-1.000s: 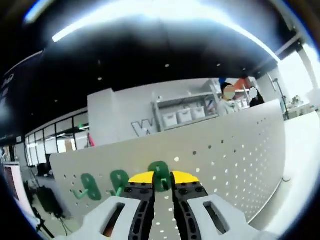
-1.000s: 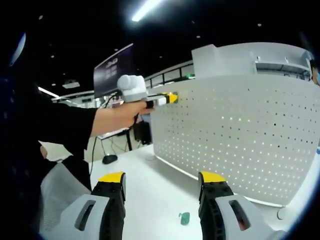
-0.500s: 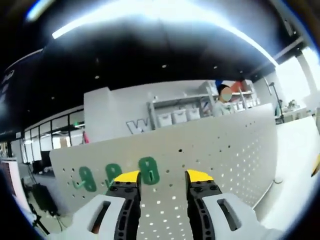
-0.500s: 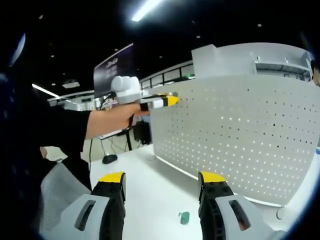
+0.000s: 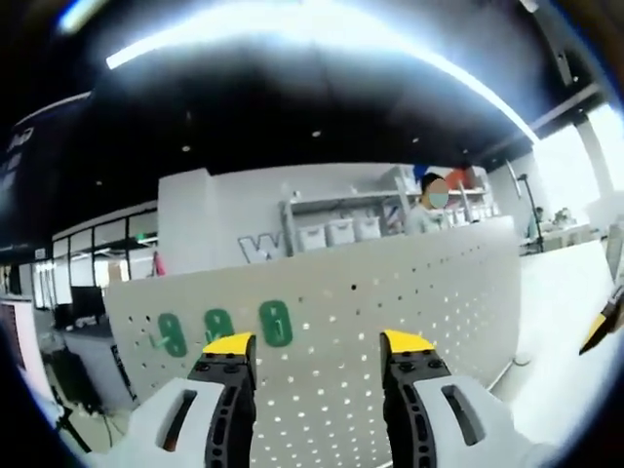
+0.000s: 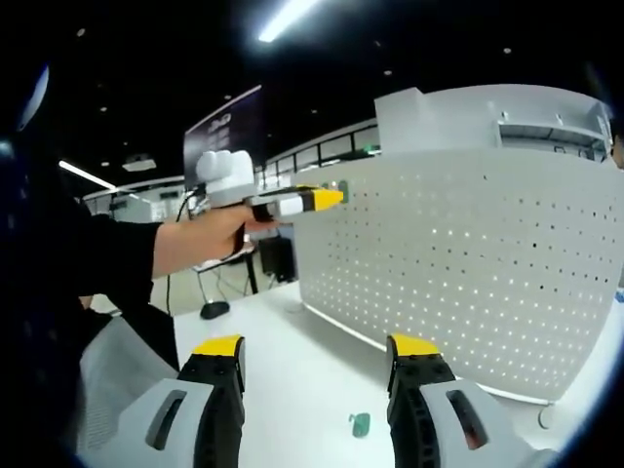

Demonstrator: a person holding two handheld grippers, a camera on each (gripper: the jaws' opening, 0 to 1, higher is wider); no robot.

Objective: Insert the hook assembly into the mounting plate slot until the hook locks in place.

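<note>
A dark ceiling with a strip light (image 6: 286, 18), white shelving (image 5: 341, 219) against a pale wall.

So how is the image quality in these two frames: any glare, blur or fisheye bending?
Left gripper view: the ceiling light blows out to white, the pegboard bows with fisheye bending, and the green hooks look soft. Right gripper view: dark ceiling, sharper pegboard holes, and the small green piece on the table is too small to make out.
</note>
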